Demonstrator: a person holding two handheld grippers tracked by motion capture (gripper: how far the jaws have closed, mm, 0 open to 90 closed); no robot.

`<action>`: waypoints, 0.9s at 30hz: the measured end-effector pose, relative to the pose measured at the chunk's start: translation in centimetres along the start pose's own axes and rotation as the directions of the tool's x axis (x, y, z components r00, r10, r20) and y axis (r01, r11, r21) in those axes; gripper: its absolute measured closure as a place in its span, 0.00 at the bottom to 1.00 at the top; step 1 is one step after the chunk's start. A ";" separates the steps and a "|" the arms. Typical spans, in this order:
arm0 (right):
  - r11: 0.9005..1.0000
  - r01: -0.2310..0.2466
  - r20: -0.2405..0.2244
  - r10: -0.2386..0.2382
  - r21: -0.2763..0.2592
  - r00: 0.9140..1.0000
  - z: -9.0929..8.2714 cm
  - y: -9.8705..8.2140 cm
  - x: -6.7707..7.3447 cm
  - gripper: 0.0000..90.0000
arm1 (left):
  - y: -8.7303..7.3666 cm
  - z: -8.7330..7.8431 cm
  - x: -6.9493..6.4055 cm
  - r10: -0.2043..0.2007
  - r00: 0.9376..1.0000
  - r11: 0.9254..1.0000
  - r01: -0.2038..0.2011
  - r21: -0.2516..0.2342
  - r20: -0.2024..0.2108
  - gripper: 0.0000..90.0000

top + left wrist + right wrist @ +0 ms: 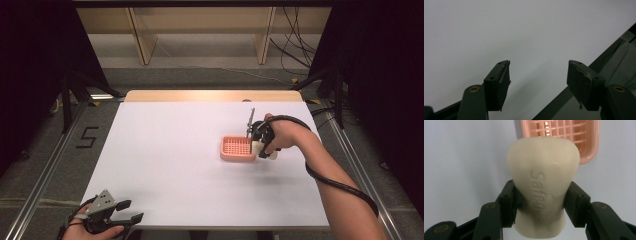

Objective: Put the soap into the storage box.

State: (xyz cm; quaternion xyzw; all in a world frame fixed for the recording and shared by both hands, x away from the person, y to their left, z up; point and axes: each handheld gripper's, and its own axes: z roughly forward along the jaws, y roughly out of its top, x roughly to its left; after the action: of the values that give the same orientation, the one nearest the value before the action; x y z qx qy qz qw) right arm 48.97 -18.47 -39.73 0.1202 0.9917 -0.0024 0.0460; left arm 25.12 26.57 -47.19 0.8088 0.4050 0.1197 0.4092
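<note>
Cream soap bar (543, 187) with embossed lettering clamped between the black jaws of the right gripper (541, 205), centre of the right gripper view; pink slotted soap dish (564, 135) just beyond it at the upper edge, on the white table (461, 170). High view: right gripper (260, 145) right of centre, touching or just beside the right rim of the dish (236, 148); left gripper (112, 215) at lower left, over the table's near edge. Left gripper view: jaws of the left gripper (539, 82) set wide apart, holding nothing, bare tabletop (524, 32) behind
</note>
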 end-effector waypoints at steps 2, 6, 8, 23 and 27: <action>1.000 -0.008 0.008 0.008 0.002 1.000 -0.1 0.1 0.0 0.56 | 0.0 0.0 0.0 0.001 1.000 1.000 -0.001 0.001 0.000 0.38; 1.000 0.005 0.003 -0.005 0.000 1.000 -0.2 0.5 0.0 0.56 | 0.0 0.0 0.0 0.003 1.000 1.000 -0.003 0.000 0.000 0.38; 1.000 0.025 0.006 -0.025 -0.006 1.000 -0.1 0.6 -0.2 0.56 | 0.0 0.0 0.0 0.001 1.000 1.000 -0.001 -0.002 0.000 0.38; 1.000 0.016 0.011 -0.016 0.000 1.000 -0.3 1.6 -0.2 0.56 | 0.1 -0.2 0.0 0.010 1.000 1.000 -0.010 0.000 -0.012 0.38; 1.000 0.021 0.011 -0.021 -0.002 1.000 -0.3 1.8 -0.3 0.56 | 0.1 -0.2 0.0 0.011 1.000 1.000 -0.011 0.002 -0.006 0.38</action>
State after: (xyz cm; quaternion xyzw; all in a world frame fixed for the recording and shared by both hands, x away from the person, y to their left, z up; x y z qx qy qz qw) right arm 49.61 -16.78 -39.36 0.1100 0.9926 -0.0027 0.0517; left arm 25.11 26.66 -47.02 0.8111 0.4016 0.1239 0.4067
